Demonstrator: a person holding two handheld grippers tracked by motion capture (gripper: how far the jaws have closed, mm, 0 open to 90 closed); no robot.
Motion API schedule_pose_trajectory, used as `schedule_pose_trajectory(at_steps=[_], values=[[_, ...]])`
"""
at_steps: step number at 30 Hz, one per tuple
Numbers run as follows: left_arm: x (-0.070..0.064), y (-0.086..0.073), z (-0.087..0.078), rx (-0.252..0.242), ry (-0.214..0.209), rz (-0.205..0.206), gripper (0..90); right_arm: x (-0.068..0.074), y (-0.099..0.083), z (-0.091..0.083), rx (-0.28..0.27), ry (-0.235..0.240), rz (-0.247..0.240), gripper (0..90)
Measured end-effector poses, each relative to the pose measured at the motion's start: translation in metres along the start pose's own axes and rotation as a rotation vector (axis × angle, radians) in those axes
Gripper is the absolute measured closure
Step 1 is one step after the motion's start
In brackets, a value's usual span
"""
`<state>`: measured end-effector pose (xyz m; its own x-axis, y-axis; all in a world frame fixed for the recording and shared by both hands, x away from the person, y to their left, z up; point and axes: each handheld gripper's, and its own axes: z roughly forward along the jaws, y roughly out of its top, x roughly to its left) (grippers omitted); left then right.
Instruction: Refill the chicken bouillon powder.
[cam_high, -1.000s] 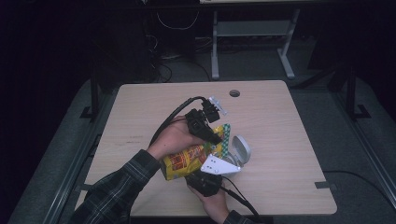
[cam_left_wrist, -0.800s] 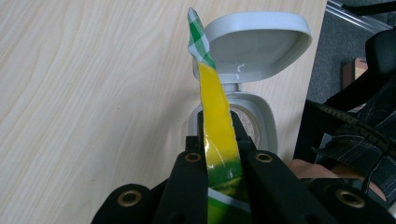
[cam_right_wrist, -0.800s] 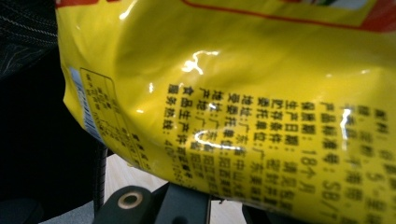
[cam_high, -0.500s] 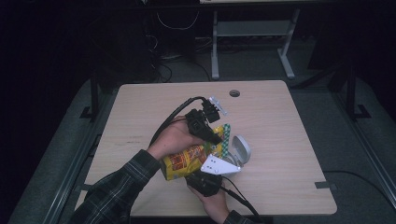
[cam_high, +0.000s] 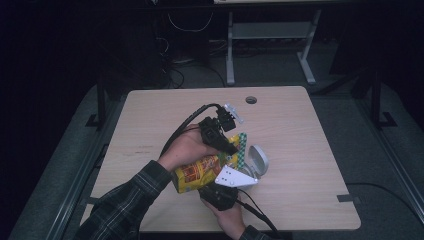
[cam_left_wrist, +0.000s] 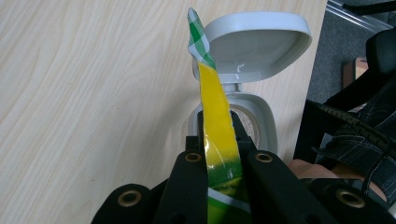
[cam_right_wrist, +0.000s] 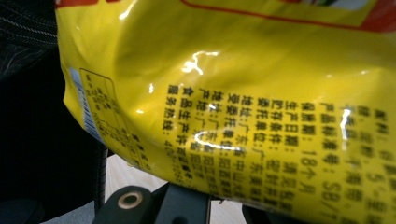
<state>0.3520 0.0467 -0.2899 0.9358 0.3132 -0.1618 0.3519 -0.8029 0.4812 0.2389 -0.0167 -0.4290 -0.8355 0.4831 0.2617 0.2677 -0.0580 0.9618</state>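
Above the middle of the wooden surface, a yellow snack bag is held, its green-checked top edge pinched between the closed jaws of the left hand-held gripper, just in front of an open grey container. The right hand-held gripper is pressed beneath the bag, its jaws hidden, so its grip cannot be told. Chinese print is seen on the bag's back, blurred apart from "18" and "SB/T".
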Motion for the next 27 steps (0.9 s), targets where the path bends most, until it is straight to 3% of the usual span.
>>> schedule_pose_trajectory(at_steps=[27], values=[[-0.0004, 0.0008, 0.0006, 0.003, 0.002, 0.001, 89.5, 0.0000, 0.0003, -0.0003, -0.002, 0.000, 0.009, 89.8]])
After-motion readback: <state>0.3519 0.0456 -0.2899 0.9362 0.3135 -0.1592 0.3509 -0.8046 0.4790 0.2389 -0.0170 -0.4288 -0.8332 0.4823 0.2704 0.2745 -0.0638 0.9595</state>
